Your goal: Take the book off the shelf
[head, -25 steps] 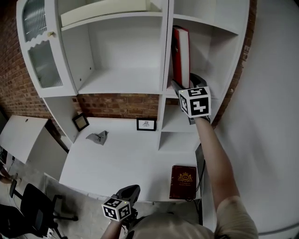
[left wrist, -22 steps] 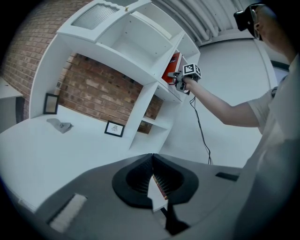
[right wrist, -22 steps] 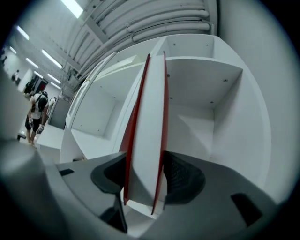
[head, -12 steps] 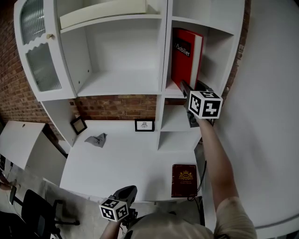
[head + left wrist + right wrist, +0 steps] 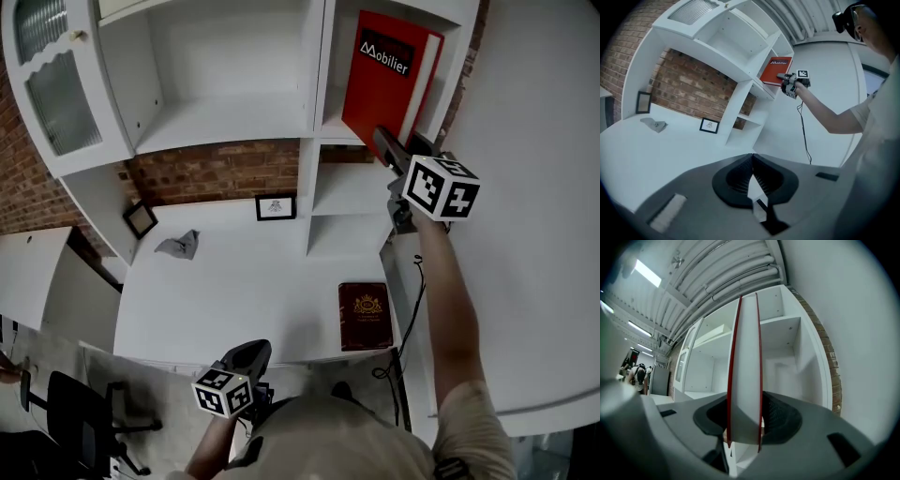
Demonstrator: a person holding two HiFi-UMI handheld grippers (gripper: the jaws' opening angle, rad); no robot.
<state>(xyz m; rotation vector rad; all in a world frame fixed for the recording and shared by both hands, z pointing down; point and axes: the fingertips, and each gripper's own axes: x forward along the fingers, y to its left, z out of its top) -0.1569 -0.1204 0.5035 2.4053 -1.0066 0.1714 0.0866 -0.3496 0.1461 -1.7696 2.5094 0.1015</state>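
My right gripper (image 5: 386, 145) is shut on the lower corner of a red hardback book (image 5: 389, 80), which it holds tilted in front of the upper right shelf compartment (image 5: 330, 117), its cover with white lettering facing me. In the right gripper view the book (image 5: 745, 371) stands edge-on between the two pads, white pages flanked by red covers. The left gripper view shows the same book (image 5: 776, 76) held out from the shelf. Shut and holding nothing, my left gripper (image 5: 251, 356) hangs low by the desk's front edge.
A dark red book (image 5: 366, 314) lies on the white desk (image 5: 234, 300) at its right. A small framed picture (image 5: 276, 206), a second frame (image 5: 139, 218) and a grey cloth (image 5: 178, 245) sit near the brick back wall. A glass cabinet door (image 5: 47, 89) stands left, and a black office chair (image 5: 70, 412) below.
The right gripper closed on the red book and drew it out of the shelf compartment toward me, turning it so the cover shows. The left gripper stayed low.
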